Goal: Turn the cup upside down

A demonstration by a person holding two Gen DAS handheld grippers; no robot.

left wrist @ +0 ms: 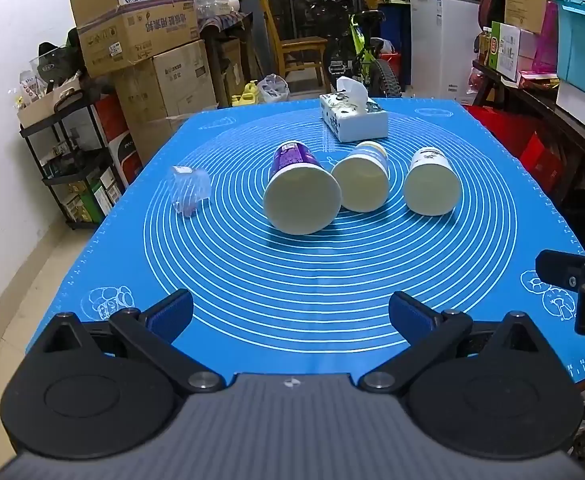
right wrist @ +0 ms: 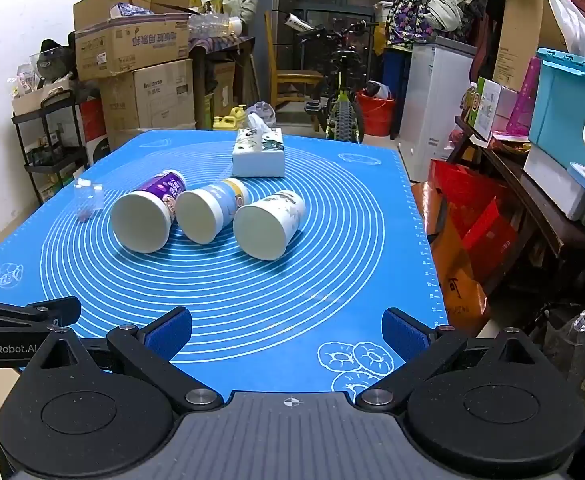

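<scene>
Three paper cups lie on their sides in a row on the blue mat (left wrist: 292, 280), mouths towards me: a purple cup (left wrist: 301, 192) on the left, a light blue cup (left wrist: 362, 182) in the middle, a white printed cup (left wrist: 432, 184) on the right. In the right wrist view they are the purple cup (right wrist: 146, 216), the blue cup (right wrist: 208, 210) and the white cup (right wrist: 268, 224). My left gripper (left wrist: 291, 312) is open and empty, well short of the cups. My right gripper (right wrist: 287, 330) is open and empty near the mat's (right wrist: 252, 300) front edge.
A tissue box (left wrist: 354, 118) stands behind the cups. A small clear plastic cup (left wrist: 190, 192) stands at the mat's left. The right gripper's body (left wrist: 584, 288) shows at the right edge of the left wrist view. Boxes, shelves and a bicycle surround the table.
</scene>
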